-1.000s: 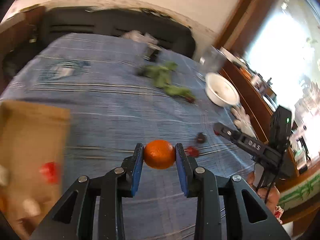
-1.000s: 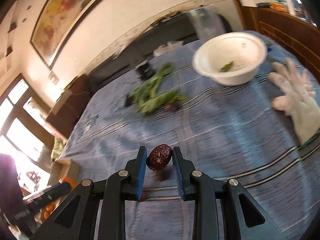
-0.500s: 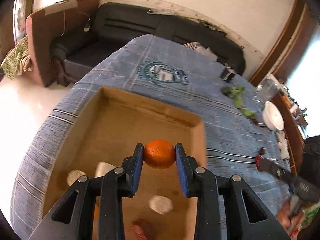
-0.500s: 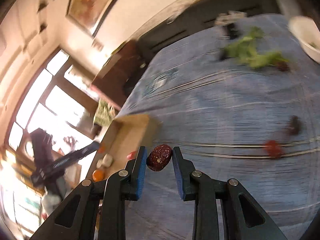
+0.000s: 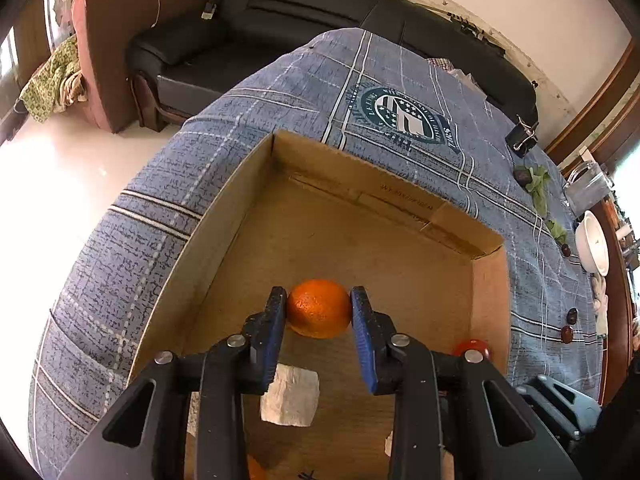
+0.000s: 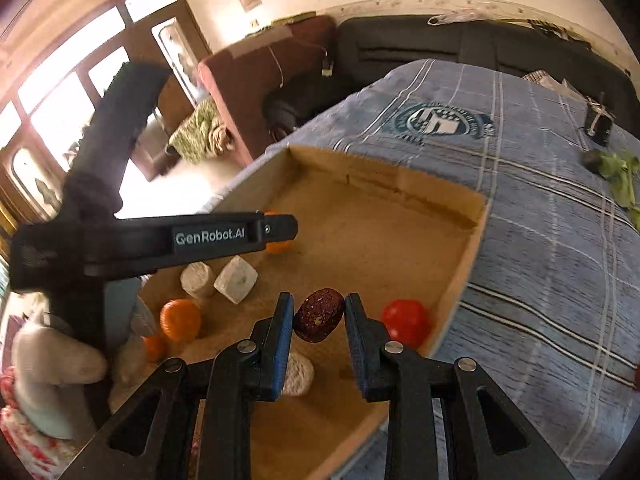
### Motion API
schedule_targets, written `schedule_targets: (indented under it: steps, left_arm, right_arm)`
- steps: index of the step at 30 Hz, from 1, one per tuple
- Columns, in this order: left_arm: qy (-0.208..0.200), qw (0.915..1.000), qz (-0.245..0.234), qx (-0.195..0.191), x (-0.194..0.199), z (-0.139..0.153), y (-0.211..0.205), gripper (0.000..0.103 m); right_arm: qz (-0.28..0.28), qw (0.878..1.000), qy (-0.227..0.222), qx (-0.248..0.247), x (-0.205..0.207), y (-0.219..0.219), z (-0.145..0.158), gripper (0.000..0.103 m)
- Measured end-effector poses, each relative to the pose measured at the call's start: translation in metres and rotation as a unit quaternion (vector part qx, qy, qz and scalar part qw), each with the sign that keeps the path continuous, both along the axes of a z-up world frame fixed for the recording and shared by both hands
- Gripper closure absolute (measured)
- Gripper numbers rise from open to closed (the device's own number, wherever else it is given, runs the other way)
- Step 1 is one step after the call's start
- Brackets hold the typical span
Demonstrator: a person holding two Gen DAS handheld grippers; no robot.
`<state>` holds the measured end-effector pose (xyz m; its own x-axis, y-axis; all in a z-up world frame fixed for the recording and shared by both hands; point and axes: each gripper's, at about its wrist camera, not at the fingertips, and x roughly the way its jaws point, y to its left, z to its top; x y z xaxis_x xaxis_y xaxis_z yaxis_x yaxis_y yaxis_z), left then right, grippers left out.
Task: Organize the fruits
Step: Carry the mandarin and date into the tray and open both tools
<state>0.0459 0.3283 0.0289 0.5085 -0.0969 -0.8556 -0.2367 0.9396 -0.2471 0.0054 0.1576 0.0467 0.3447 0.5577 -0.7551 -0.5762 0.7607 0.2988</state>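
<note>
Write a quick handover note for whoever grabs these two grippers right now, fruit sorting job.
Left gripper: shut on the orange, held over the cardboard box.
Right gripper: shut on the dried date, also over the box.
In the box: a red fruit, small oranges and whitish blocks.
Left to do: release both fruits into the box, then fetch the dark and red fruits lying on the tablecloth near the white bowl.

— What's hidden from you?
— My left hand-held gripper [image 6: 280, 232] covers most of one orange [image 6: 277, 245]; another orange [image 5: 256, 469] is cut off by the bottom edge.
— And the far dark fruits [image 5: 568, 324]?
— Too small to tell.
</note>
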Motion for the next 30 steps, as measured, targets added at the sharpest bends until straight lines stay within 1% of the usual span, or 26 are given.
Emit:
schedule_targets:
  steps: [4, 8, 10, 14, 16, 17, 18, 20, 22, 23, 25, 27, 30]
  left_arm:
    - [-0.006, 1.0, 0.004, -0.007, -0.003, 0.001, 0.003, 0.072]
    - [-0.017, 0.9996, 0.015, -0.016, -0.01, 0.008, 0.007, 0.07]
    - [-0.027, 0.9993, 0.02, -0.019, -0.017, 0.015, 0.009, 0.069]
    - [-0.063, 0.9972, 0.037, -0.015, -0.039, 0.043, 0.01, 0.06]
    - [-0.09, 0.995, 0.043, -0.008, -0.055, 0.061, 0.007, 0.053]
    - [-0.104, 0.9935, 0.047, -0.005, -0.063, 0.069, 0.005, 0.043]
    - [-0.112, 0.9924, 0.05, -0.001, -0.069, 0.076, 0.003, 0.031]
    - [-0.137, 0.9888, 0.059, 0.004, -0.088, 0.093, -0.007, 0.02]
    - [-0.158, 0.9862, 0.05, -0.004, -0.103, 0.105, -0.02, 0.02]
    - [-0.164, 0.9854, 0.046, -0.009, -0.107, 0.109, -0.027, 0.02]
    - [-0.18, 0.9827, 0.036, -0.02, -0.121, 0.116, -0.043, 0.02]
    - [-0.194, 0.9805, 0.027, -0.018, -0.137, 0.12, -0.064, 0.02]
    - [-0.202, 0.9791, 0.024, -0.005, -0.152, 0.118, -0.091, 0.02]
  right_arm:
    - [-0.001, 1.0, -0.004, -0.014, 0.0, 0.005, -0.01, 0.074]
    - [-0.008, 1.0, -0.015, -0.021, 0.003, 0.006, -0.011, 0.073]
    - [-0.011, 1.0, -0.015, -0.019, 0.006, 0.004, -0.01, 0.072]
    - [-0.02, 1.0, -0.022, -0.007, 0.003, -0.008, 0.002, 0.068]
    - [-0.026, 0.999, -0.028, 0.0, -0.002, -0.016, 0.012, 0.065]
    - [-0.031, 0.999, -0.031, 0.002, -0.005, -0.021, 0.016, 0.062]
    - [-0.04, 0.999, -0.034, 0.006, -0.009, -0.03, 0.022, 0.061]
    - [-0.055, 0.998, -0.036, 0.02, -0.017, -0.047, 0.031, 0.061]
    - [-0.074, 0.996, -0.037, 0.036, -0.024, -0.065, 0.038, 0.059]
    - [-0.09, 0.994, -0.037, 0.044, -0.03, -0.079, 0.041, 0.056]
    - [-0.112, 0.992, -0.037, 0.05, -0.037, -0.097, 0.045, 0.054]
    - [-0.142, 0.988, -0.039, 0.055, -0.047, -0.12, 0.047, 0.054]
    - [-0.191, 0.979, -0.037, 0.055, -0.062, -0.154, 0.046, 0.054]
